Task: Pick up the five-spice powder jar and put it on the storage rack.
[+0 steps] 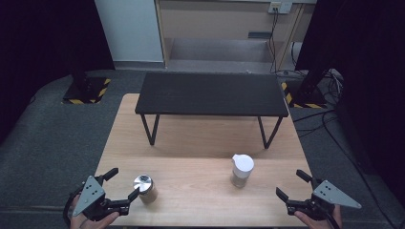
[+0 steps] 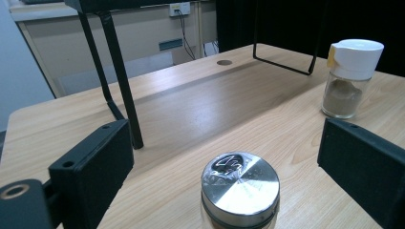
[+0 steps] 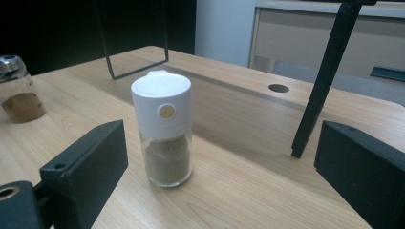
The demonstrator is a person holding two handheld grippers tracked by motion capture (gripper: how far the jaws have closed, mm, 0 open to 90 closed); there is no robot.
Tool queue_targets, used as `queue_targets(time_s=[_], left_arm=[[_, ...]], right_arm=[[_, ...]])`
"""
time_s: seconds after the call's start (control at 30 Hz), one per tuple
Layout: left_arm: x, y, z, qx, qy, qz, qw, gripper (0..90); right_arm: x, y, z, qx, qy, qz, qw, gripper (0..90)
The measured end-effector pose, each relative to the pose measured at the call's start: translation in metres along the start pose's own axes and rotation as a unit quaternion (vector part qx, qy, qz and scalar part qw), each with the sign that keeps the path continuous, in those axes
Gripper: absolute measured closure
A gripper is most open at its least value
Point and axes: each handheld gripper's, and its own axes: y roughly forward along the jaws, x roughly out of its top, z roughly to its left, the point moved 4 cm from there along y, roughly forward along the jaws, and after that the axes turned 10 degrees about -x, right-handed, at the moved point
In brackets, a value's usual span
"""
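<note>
On the light wooden table (image 1: 200,143), the left gripper (image 1: 125,185) gapes wide around the steel-lidded glass spice jar (image 1: 145,188) without pinching it, while the right gripper (image 1: 292,183), equally wide and empty, faces the white-capped glass shaker (image 1: 241,170) nearby.

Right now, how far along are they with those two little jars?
Nothing looks done yet: the silver-lidded jar and the white-capped shaker both stand upright on the wooden table. In hand: the left claw is open beside the jar, and the right claw is open, aimed at the shaker, apart from it. Gripping and moving both remain.
</note>
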Motion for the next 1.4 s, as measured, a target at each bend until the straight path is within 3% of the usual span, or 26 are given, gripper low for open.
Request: queue_targets(time_s=[0.27,0.5,1.07,1.4], left_arm=[[-0.001,-0.003,0.004,-0.006,0.001,-0.004,1.0,3.7],[-0.001,-0.005,0.005,-0.015,0.015,-0.003,0.9998,3.5],[0.006,-0.009,0.006,-0.025,0.012,-0.014,0.9995,2.5],[0.012,-0.016,0.009,-0.041,0.014,0.005,0.999,1.5]], right_arm=[[-0.001,0.001,-0.001,0.012,0.001,-0.006,0.9999,4.2],[-0.001,0.001,-0.002,0.019,0.003,-0.008,0.9998,3.6],[-0.003,0.004,-0.005,0.034,0.015,-0.01,0.9993,1.7],[-0.003,0.005,-0.006,0.038,0.021,-0.014,0.999,1.4]])
